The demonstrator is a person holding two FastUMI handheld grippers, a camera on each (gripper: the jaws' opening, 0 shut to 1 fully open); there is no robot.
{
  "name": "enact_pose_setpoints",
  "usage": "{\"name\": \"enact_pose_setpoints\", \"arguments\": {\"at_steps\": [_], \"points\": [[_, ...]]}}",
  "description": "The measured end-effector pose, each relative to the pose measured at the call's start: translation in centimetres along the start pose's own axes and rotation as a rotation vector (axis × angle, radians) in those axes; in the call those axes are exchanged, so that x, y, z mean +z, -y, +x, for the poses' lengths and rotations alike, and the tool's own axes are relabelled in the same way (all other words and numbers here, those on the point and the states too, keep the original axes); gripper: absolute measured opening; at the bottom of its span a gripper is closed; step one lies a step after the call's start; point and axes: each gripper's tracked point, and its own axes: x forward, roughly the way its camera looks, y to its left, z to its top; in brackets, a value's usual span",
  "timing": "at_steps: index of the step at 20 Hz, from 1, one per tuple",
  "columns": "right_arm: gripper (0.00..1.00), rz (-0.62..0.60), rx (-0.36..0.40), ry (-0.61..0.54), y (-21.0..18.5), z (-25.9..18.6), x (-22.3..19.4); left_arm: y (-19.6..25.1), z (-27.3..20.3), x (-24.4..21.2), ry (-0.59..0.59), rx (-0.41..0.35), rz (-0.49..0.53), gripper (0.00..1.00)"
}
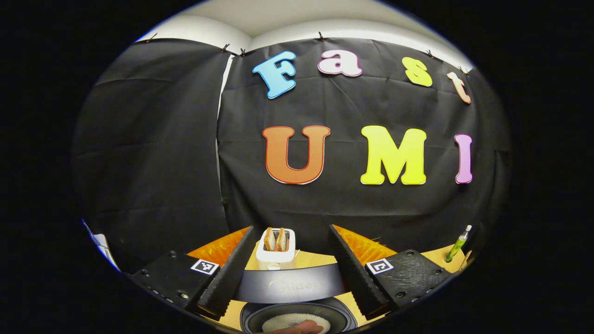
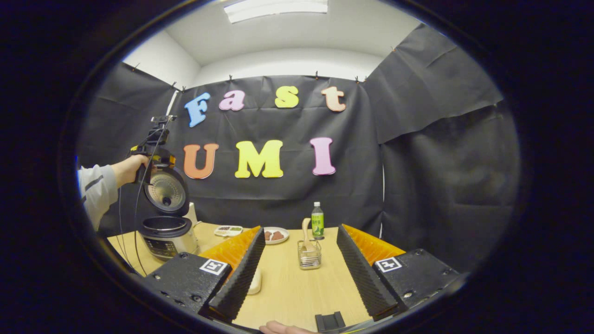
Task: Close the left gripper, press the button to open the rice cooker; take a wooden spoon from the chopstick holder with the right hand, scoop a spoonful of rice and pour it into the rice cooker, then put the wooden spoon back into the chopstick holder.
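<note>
Light wood worktop (image 2: 287, 283) carries everything here, so going from its left edge: the rice cooker (image 2: 168, 234) sits at the left side with its lid (image 2: 166, 189) flipped up, and in the left gripper view you look down into its open pot with rice in the bottom. A sleeved hand (image 2: 127, 169) holds the left gripper (image 2: 155, 141) up above that lid; in its own view its jaws are wide apart, gripping nothing, with a toaster (image 1: 276, 248) holding two slices between them at the back. Next along the back edge come a small tray (image 2: 228, 230) and a plate (image 2: 275, 235). Mid-worktop is the chopstick holder (image 2: 309, 255) with the wooden spoon (image 2: 306, 232) standing upright in it, a green bottle (image 2: 317, 221) just behind. The right gripper (image 2: 304, 273) hangs near the front edge, jaws apart and empty, the holder well ahead between them.
</note>
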Motion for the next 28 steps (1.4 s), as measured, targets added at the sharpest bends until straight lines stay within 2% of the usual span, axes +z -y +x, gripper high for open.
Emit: {"name": "enact_pose_setpoints", "arguments": {"at_steps": [1, 2, 4, 5, 9, 12, 16, 18, 19, 20, 21, 23, 28], "points": [[0.94, -0.012, -0.004, 0.001, 0.0, -0.1, 0.1, 0.1, -0.7, -0.4, 0.009, 0.000, 0.003, 1.00], [1.00, -0.025, -0.012, -0.003, 0.2, -0.2, -0.1, 0.3, -1.2, -0.5, 0.023, -0.004, 0.013, 1.00], [0.94, -0.033, -0.015, -0.003, -0.1, -0.7, 0.3, 0.5, -2.1, -1.2, 0.021, -0.017, 0.009, 1.00], [1.00, -0.030, -0.016, 0.003, -0.2, -1.0, 0.6, 0.7, -2.5, -1.6, 0.012, -0.023, 0.007, 1.00], [1.00, -0.007, -0.020, 0.017, -0.1, -1.7, 1.2, 1.7, -3.9, -5.5, -0.082, -0.050, -0.014, 1.00], [1.00, 0.033, 0.020, -0.004, -1.4, -1.7, 1.1, 1.1, -5.1, -8.4, -0.102, -0.048, 0.002, 0.99], [1.00, 0.058, 0.095, -0.009, -3.6, -1.8, 1.3, 2.1, -7.2, -12.3, -0.154, -0.101, -0.012, 0.99], [1.00, 0.053, 0.103, -0.013, -4.0, -2.1, 1.4, 2.2, -7.8, -14.1, -0.173, -0.112, -0.004, 0.99], [0.94, 0.051, 0.097, -0.006, -4.0, -2.3, 1.9, 2.3, -8.1, -15.3, -0.194, -0.112, -0.004, 0.99], [1.00, 0.051, 0.092, 0.003, -4.0, -2.5, 2.3, 2.4, -8.4, -16.4, -0.209, -0.109, -0.006, 0.99], [0.94, 0.049, 0.095, 0.016, -4.2, -2.8, 2.7, 2.5, -8.7, -17.3, -0.221, -0.106, -0.003, 0.99], [1.00, 0.041, 0.102, 0.027, -4.6, -3.2, 2.8, 2.5, -9.1, -17.6, -0.186, -0.095, 0.003, 1.00], [1.00, 0.042, 0.094, 0.015, -4.3, -3.2, 2.5, 2.5, -9.8, -19.8, -0.164, -0.096, 0.006, 1.00]]}}
